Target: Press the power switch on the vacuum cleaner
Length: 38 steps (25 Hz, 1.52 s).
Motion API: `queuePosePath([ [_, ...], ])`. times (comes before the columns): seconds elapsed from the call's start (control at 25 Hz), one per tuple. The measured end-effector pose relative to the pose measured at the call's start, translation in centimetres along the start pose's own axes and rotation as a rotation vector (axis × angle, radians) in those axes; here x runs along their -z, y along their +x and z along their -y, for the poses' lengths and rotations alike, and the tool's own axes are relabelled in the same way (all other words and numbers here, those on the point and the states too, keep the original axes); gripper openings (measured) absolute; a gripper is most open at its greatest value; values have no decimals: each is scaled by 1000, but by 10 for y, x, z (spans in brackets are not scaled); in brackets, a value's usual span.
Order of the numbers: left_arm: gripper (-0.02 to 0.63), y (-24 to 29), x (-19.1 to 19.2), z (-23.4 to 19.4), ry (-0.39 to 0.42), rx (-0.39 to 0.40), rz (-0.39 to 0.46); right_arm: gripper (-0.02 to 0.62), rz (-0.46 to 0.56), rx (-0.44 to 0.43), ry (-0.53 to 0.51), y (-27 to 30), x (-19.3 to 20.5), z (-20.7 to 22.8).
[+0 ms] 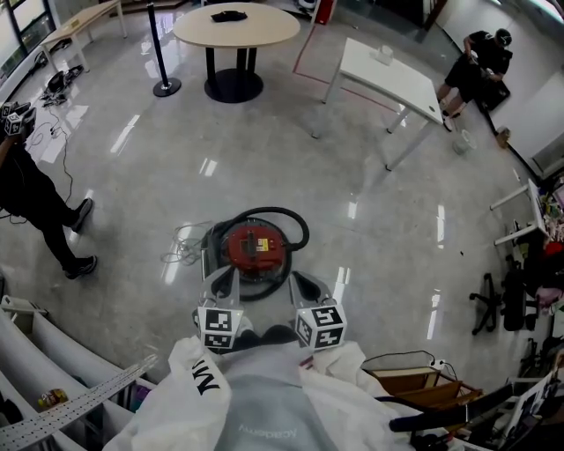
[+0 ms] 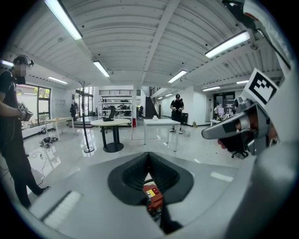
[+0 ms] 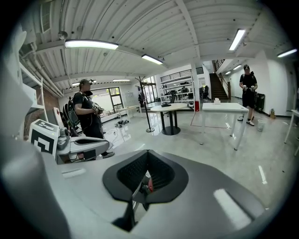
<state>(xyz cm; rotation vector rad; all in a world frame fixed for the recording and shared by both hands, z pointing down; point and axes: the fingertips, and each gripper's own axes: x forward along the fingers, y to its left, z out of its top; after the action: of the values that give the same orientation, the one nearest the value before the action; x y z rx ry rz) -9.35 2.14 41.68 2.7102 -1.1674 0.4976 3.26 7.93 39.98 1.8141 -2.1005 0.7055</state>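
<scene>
A red round vacuum cleaner (image 1: 256,248) with a black hose looped round it (image 1: 298,222) stands on the glossy floor just ahead of me. My left gripper (image 1: 220,282) and right gripper (image 1: 310,285) hang side by side over its near rim. Both are shut with nothing in them. In the left gripper view the jaws (image 2: 149,156) meet, and the red vacuum top (image 2: 152,196) shows through the slit below. The right gripper view shows the same closed jaws (image 3: 147,154) with a sliver of red (image 3: 149,186). The power switch cannot be made out.
Loose white cable (image 1: 181,242) lies left of the vacuum. A person (image 1: 35,198) stands at the left, another (image 1: 476,66) at the far right. Beyond are a round table (image 1: 236,26), a white table (image 1: 388,75) and a post stand (image 1: 166,86). Metal shelving (image 1: 62,401) is at lower left.
</scene>
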Motion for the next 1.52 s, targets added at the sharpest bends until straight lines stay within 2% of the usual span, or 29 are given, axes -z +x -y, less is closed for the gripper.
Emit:
queuePosePath([
  [0.4,0,11,5,4,-6,44,-26,0,-25,40,24,0,6,7],
  [0.8,0,31,7,9,0,49,-63,0,-46,30,54,14,10,25],
  [1.52,0,101,-18,14,-14,-68,-108,0,-60,-109,14,68,-35,89],
])
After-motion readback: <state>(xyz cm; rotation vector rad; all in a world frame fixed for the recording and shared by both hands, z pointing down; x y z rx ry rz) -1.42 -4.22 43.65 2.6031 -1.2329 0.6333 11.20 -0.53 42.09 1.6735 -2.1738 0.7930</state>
